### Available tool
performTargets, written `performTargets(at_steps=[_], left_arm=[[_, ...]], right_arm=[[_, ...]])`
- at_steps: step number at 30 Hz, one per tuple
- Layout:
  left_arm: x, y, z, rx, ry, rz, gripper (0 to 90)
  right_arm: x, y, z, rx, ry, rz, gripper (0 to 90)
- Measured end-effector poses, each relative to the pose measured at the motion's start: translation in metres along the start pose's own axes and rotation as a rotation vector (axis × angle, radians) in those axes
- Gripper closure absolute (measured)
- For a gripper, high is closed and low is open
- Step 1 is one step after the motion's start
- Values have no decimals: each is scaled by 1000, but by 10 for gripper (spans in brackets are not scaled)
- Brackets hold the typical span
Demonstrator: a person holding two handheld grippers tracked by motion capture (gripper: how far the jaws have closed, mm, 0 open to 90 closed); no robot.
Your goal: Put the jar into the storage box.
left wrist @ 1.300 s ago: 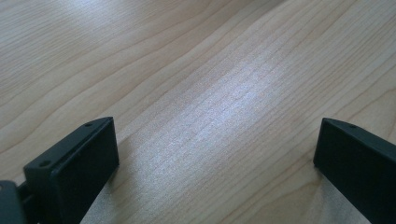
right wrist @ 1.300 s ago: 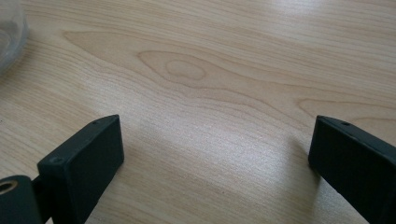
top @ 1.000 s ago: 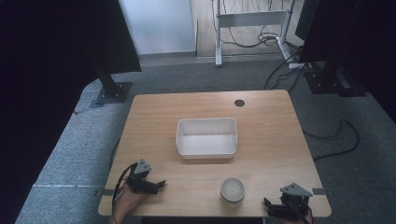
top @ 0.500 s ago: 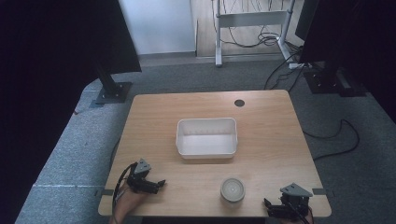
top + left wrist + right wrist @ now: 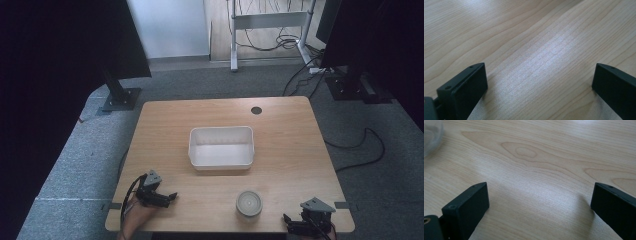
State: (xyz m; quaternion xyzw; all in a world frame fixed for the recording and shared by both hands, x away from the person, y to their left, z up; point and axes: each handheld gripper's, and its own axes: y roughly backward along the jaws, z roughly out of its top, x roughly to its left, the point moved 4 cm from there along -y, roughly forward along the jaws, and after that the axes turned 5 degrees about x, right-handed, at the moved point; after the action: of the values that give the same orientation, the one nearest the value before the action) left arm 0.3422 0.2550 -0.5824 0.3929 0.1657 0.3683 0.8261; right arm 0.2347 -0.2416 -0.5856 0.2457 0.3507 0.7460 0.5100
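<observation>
On the wooden bench (image 5: 290,135), a white bin (image 5: 221,146) is sitting empty (mid-surface); left gripper (image 5: 170,197) and right gripper (image 5: 289,221) are resting near the front edge, fingers spread.

The left black two-jaw gripper (image 5: 171,196) lies low at the person's left, its jaws pointing toward the right one and spread wide with bare space between. A hand (image 5: 134,216) and forearm reach it from behind. The right black two-jaw gripper (image 5: 286,220) sits well apart, jaws likewise wide apart, pointing back toward the left.
</observation>
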Motion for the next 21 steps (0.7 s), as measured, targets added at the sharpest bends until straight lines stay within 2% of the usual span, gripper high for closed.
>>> performTargets(at_steps=[8,21], left_arm=[[0,0,0,0,1,0,0],[0,0,0,0,0,0,0]], right_arm=[[4,11,0,-25,12,14,14],[21,22,3,-49,56,48,14]])
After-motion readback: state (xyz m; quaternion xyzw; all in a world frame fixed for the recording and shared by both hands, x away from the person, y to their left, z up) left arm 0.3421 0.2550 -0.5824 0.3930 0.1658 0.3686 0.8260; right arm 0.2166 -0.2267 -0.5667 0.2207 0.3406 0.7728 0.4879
